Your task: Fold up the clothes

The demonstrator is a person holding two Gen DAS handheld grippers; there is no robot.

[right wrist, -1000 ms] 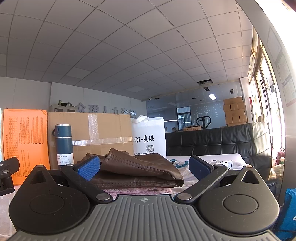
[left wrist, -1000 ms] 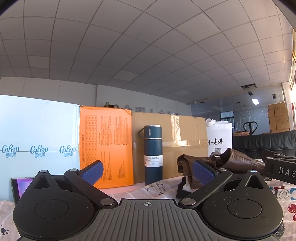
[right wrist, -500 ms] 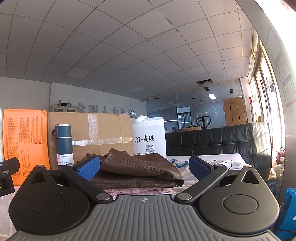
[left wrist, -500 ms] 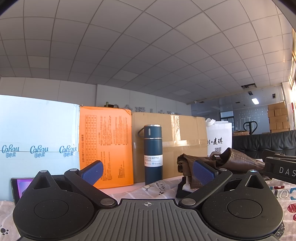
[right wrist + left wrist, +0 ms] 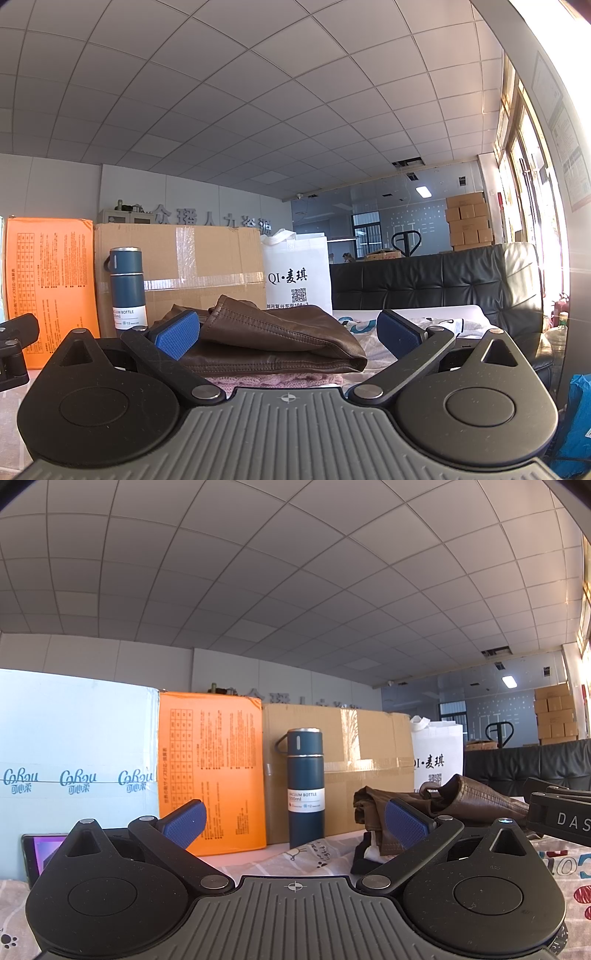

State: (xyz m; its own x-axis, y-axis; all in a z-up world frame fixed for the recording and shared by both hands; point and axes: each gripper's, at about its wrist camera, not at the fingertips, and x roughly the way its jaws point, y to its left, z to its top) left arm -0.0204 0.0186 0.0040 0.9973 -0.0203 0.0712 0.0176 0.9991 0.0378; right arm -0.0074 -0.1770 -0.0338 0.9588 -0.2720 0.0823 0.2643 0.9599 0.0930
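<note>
A folded brown leather garment (image 5: 280, 339) lies on top of a pink knitted garment (image 5: 273, 379), straight ahead of my right gripper (image 5: 288, 334). That gripper is open and empty, its blue pads either side of the pile and short of it. In the left wrist view the same brown garment (image 5: 465, 805) lies to the right. My left gripper (image 5: 295, 821) is open and empty, low over the patterned cloth (image 5: 273, 860). The right gripper's body (image 5: 561, 818) shows at the right edge.
A dark blue vacuum bottle (image 5: 306, 786) stands upright ahead of the left gripper. Behind it are an orange box (image 5: 210, 771), a cardboard box (image 5: 365, 757), a light blue box (image 5: 74, 760) and a white bag (image 5: 297, 277). A black sofa (image 5: 436, 280) stands beyond.
</note>
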